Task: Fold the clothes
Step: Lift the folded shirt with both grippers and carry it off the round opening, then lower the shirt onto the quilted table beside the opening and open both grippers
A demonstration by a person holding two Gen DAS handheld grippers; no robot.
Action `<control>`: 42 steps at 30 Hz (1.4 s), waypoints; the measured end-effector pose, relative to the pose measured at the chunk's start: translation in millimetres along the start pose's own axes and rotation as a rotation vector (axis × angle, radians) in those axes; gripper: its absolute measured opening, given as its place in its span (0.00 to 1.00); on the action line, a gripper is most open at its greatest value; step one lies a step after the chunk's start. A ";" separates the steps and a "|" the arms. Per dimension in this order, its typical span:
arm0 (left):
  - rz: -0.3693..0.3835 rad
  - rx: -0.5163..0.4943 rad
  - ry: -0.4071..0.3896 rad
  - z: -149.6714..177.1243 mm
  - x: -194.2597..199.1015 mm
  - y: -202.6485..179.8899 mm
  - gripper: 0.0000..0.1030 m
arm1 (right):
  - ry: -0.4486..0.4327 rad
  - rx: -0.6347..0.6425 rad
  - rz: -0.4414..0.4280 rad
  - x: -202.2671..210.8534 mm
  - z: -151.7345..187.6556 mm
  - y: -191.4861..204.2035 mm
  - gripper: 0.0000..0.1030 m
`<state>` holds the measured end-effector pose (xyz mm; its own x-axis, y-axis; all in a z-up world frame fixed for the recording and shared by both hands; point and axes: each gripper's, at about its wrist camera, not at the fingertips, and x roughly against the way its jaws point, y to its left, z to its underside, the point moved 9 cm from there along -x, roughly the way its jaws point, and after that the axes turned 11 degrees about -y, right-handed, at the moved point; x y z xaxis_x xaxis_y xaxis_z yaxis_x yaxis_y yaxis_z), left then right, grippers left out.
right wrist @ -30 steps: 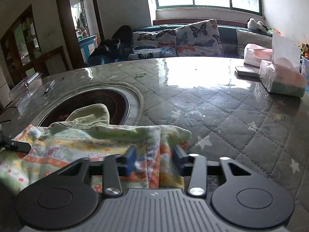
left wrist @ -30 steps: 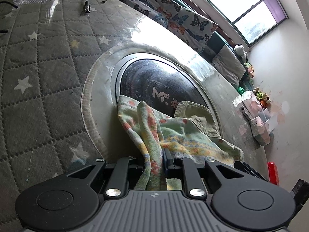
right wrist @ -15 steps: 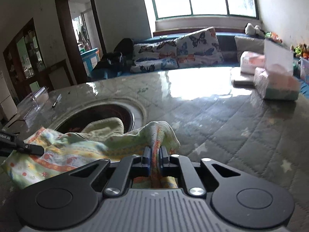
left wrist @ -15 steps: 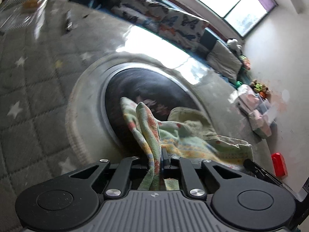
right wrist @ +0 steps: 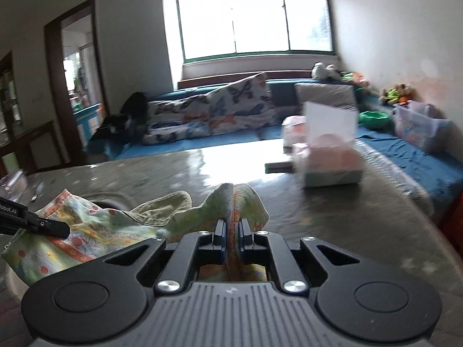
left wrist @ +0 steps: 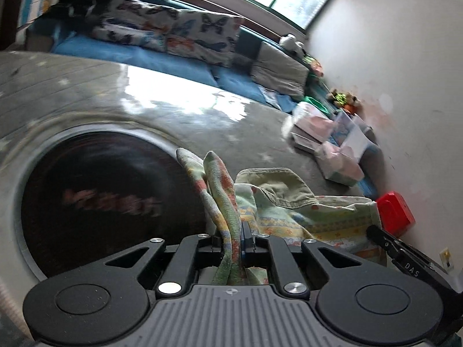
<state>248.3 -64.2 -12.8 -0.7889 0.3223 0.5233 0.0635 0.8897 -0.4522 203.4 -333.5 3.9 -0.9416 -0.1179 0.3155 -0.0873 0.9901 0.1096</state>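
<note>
Cloth filled the left wrist view: the left gripper (left wrist: 233, 238) was clamped on a bunched edge of the garment (left wrist: 292, 211), whose pale green fabric with orange and yellow bands trailed rightward to the right gripper (left wrist: 387, 244) at the frame's edge. It lay partly over the dark round inset (left wrist: 110, 196) of the quilted table (left wrist: 202, 121).

From the right wrist view, the right gripper (right wrist: 231, 238) was likewise pinched on a fold of the garment (right wrist: 86, 231), which stretched leftward to the left gripper (right wrist: 52, 227). Its long axis ran between the two hands, each holding one end, so neither was nearer. A tissue pack (right wrist: 330, 162) sat well apart.
</note>
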 end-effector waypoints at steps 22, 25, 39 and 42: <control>-0.066 -0.128 0.113 31.6 -65.3 -22.5 0.37 | 0.135 -0.064 0.197 -24.9 40.5 -100.7 0.11; -0.085 -0.155 0.065 18.6 -57.7 -22.1 0.38 | 0.117 -0.049 0.215 -22.1 34.7 -100.4 0.15; 0.077 -0.210 0.084 23.2 -99.1 -87.8 0.18 | 0.152 -0.067 0.050 -58.3 32.7 -53.7 0.16; 0.089 -0.217 0.100 27.3 -110.0 -92.3 0.18 | 0.176 -0.067 0.038 -70.5 38.6 -49.3 0.16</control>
<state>312.6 -190.6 -48.4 -0.7107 0.4230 0.5622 0.2682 0.9016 -0.3394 261.6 -371.1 -60.2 -0.8717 -0.0975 0.4802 -0.0250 0.9876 0.1553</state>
